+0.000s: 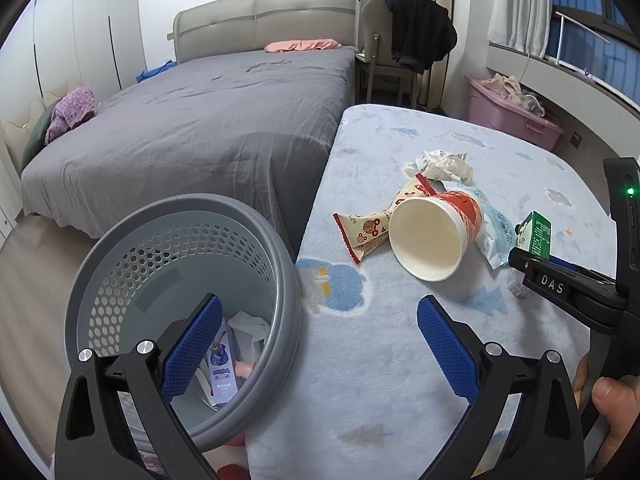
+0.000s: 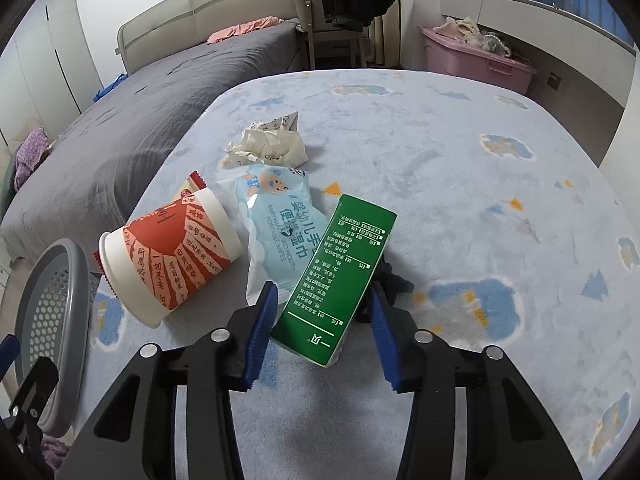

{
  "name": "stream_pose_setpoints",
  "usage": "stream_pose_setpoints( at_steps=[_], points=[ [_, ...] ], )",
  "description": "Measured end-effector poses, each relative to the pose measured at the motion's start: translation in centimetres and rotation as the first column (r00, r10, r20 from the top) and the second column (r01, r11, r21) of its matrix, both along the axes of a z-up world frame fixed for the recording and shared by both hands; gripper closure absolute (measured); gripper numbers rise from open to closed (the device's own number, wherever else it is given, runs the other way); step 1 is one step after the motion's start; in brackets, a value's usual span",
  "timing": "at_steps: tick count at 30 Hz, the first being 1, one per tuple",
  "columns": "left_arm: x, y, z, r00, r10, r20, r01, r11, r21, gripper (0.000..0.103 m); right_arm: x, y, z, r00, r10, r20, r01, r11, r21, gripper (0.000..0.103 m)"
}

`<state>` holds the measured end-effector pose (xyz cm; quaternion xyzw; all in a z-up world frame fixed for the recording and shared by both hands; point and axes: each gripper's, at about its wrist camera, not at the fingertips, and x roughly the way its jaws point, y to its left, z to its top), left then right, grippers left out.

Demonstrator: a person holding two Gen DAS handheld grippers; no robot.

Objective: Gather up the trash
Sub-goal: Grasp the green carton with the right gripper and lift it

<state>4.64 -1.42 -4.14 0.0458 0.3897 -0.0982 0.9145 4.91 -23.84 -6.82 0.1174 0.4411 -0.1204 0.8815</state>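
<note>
Right gripper (image 2: pixel 324 306) at the green carton (image 2: pixel 340 276); left gripper (image 1: pixel 320 344) spread apart, holding nothing.

The carton lies on the light-blue blanket (image 2: pixel 460 168), its near end between the right pads, which look to touch both sides. Beside it: wet-wipes pack (image 2: pixel 276 220), tipped paper cup (image 2: pixel 168 256), crumpled paper (image 2: pixel 268 144). Grey perforated waste basket (image 1: pixel 120 248) stands at the blanket's left edge.

Home bedroom, grey bed (image 1: pixel 208 120), wardrobe (image 1: pixel 80 32), curtains (image 1: pixel 516 4)

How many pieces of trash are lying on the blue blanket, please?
5: green carton between the right gripper pads, wipes packet beside it, paper cup on its side, snack wrapper behind it, crumpled paper farthest.
</note>
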Motion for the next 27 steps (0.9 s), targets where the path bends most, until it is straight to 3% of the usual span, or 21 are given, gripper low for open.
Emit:
stream_pose_setpoints(
  at_steps=[14, 27],
  points=[
    [-0.4, -0.8, 0.1, 1.000, -0.022, 0.001, 0.022, 1.000, 0.006, 0.007, -5.1, -1.5, 1.2, 1.000, 0.016, 0.015, -0.017, 0.999, 0.034, 0.075],
    [-0.4, -3.2, 0.1, 0.998, -0.058, -0.012, 0.058, 0.998, 0.003, 0.007, -8.4, -3.0, 0.8, 0.999, 0.048, -0.013, -0.047, 0.996, 0.072, 0.075]
  ],
)
